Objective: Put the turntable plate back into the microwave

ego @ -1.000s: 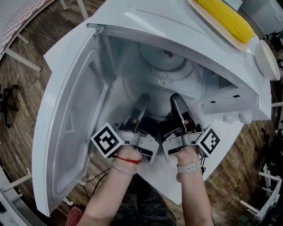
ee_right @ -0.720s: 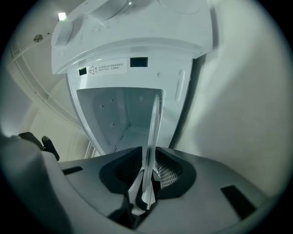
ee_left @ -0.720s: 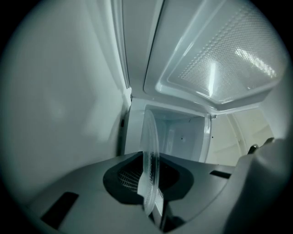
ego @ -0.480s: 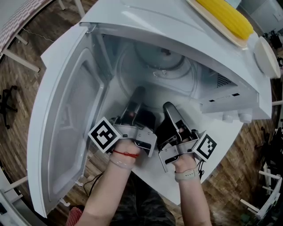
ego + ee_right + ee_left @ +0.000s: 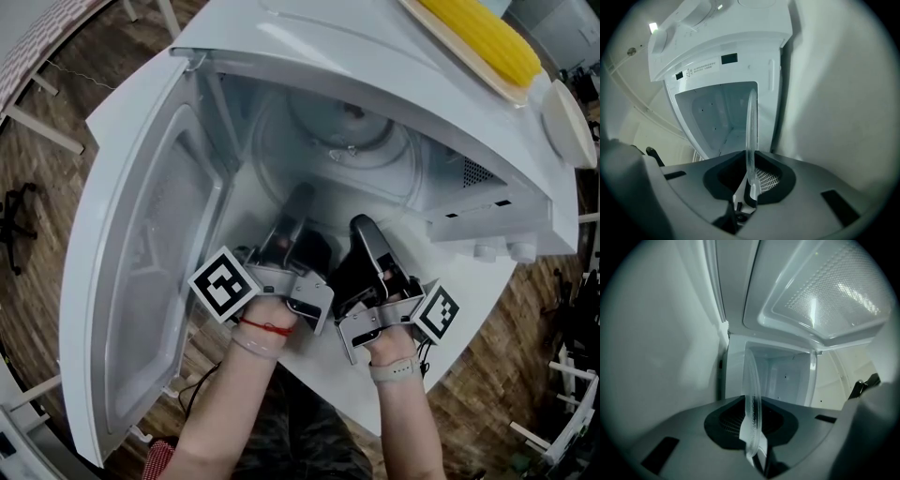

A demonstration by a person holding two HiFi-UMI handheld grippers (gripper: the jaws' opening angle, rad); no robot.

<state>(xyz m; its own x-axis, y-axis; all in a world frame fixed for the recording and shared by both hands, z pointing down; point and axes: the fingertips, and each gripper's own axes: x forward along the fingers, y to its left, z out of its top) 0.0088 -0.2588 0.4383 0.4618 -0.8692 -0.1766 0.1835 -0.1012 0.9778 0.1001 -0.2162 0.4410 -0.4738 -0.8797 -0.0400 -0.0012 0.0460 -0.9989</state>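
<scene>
The left gripper (image 5: 298, 199) and right gripper (image 5: 362, 228) each pinch the near rim of the glass turntable plate (image 5: 753, 390), held inside the open microwave (image 5: 487, 202) — smooth glass may slip, drop and crack.

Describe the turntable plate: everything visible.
The turntable plate is a clear glass disc with a thick, rippled rim. It is held from its near edge and reaches into the cavity of the open microwave. The left claw and right claw are each shut on the rim, side by side. Both gripper views show it edge-on. Whether it touches the cavity floor cannot be told.
</scene>
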